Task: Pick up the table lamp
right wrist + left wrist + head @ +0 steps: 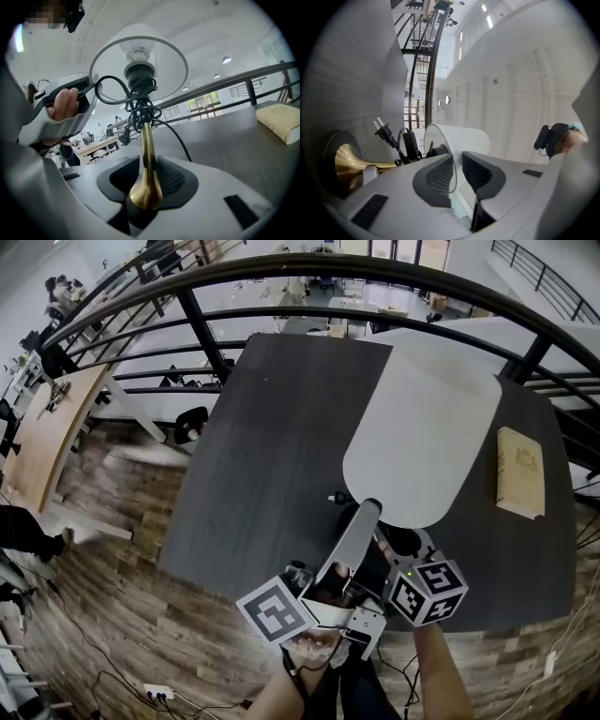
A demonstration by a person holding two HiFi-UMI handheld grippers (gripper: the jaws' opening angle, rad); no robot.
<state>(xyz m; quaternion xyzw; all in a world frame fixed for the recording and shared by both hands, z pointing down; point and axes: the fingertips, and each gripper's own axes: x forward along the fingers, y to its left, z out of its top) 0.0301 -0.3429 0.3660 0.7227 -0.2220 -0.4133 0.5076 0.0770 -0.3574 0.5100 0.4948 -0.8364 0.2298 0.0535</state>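
Observation:
The table lamp stands on the dark table [272,446], its white shade [422,427] large in the head view. My left gripper [368,512] reaches up to the shade's lower rim. In the left gripper view the shade's [459,138] edge runs between the jaws of the left gripper [456,176], which is shut on it. The brass stem [147,154] rises between the jaws of my right gripper [147,183], which stand wide apart with the pads off it. A black cord [136,108] is bundled below the bulb socket, and its plug [382,129] sticks out.
A cream book [520,472] lies on the table at the right, also seen in the right gripper view as the book [281,119]. A dark curved railing [281,277] runs behind the table. Beyond the table's near and left edges the wooden floor [112,521] lies far below.

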